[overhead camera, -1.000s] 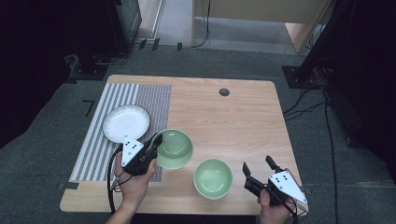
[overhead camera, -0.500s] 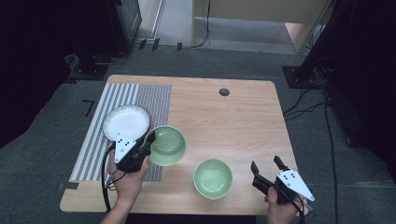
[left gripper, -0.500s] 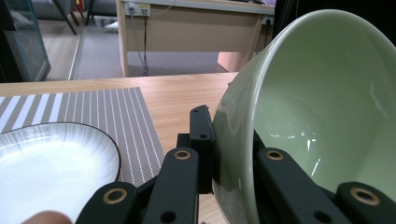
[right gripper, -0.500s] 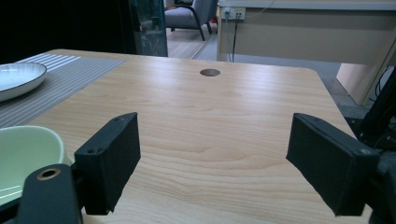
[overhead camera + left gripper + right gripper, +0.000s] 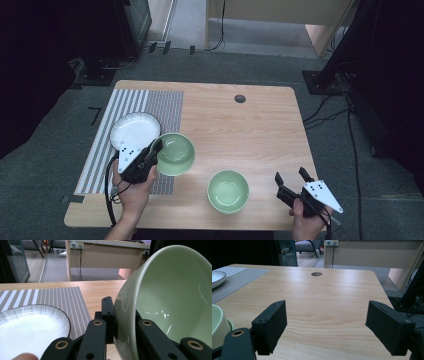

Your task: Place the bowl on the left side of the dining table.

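the left gripper [image 5: 152, 152] is clamped on the rim of a green bowl [image 5: 175, 153], one jaw inside the wall and one outside, seen clearly in the left gripper view [image 5: 110, 322]. a second ago that bowl sat lower and nearer the table's front edge; now it has been carried up and toward the plate [image 5: 134, 131], tilted so its mouth faces sideways [image 5: 172, 297]. judging by that drift, the bowl looks headed for the plate, and the carry is well under way but not yet a placement.

the bowl itself is pale green and glossy, with highlights sliding across its inner wall; it appears empty. its rim overlaps the plate's near edge in the high view, above the striped mat [image 5: 165, 107], though whether it touches the plate cannot be told.

the right gripper [image 5: 292, 181] has pulled back toward the front right corner of the table [image 5: 240, 125], away from the second bowl [image 5: 228, 190]. its jaws stand wide apart with nothing between them [image 5: 325, 327], idle beside that bowl, well apart from the plate.
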The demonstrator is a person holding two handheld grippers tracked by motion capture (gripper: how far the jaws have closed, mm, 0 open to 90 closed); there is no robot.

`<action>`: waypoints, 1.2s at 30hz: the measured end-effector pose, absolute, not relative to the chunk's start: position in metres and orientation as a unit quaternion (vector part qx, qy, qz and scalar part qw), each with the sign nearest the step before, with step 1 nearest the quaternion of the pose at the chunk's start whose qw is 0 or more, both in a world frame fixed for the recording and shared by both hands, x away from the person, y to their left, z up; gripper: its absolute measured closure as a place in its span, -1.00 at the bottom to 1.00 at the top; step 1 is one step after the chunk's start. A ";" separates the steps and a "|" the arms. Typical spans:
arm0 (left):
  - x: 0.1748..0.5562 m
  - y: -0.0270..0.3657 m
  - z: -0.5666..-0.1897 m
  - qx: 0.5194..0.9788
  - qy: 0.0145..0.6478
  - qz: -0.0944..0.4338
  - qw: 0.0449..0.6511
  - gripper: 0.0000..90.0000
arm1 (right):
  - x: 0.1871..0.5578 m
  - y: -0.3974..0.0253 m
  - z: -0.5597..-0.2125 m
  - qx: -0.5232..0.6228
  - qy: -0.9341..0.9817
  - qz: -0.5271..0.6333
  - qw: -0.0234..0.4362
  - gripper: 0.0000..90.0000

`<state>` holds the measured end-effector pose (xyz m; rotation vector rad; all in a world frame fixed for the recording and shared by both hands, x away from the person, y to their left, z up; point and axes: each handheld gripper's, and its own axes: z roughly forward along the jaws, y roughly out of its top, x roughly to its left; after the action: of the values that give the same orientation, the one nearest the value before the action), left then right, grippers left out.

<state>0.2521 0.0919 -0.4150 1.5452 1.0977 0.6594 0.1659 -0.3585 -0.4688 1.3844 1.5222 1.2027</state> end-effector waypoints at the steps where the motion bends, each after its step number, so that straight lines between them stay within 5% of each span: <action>1: 0.252 0.093 -0.415 0.649 0.462 0.278 0.537 0.85 | 0.166 -0.360 -0.470 0.540 0.594 0.467 0.370 -0.62; 36: 0.261 0.115 -0.415 0.631 0.486 0.282 0.535 0.84 | 0.174 -0.402 -0.497 0.587 0.589 0.434 0.347 -0.62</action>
<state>0.2610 0.1150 -0.4154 1.5041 1.1570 0.6727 0.1742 -0.4016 -0.4973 1.5233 1.5269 1.1264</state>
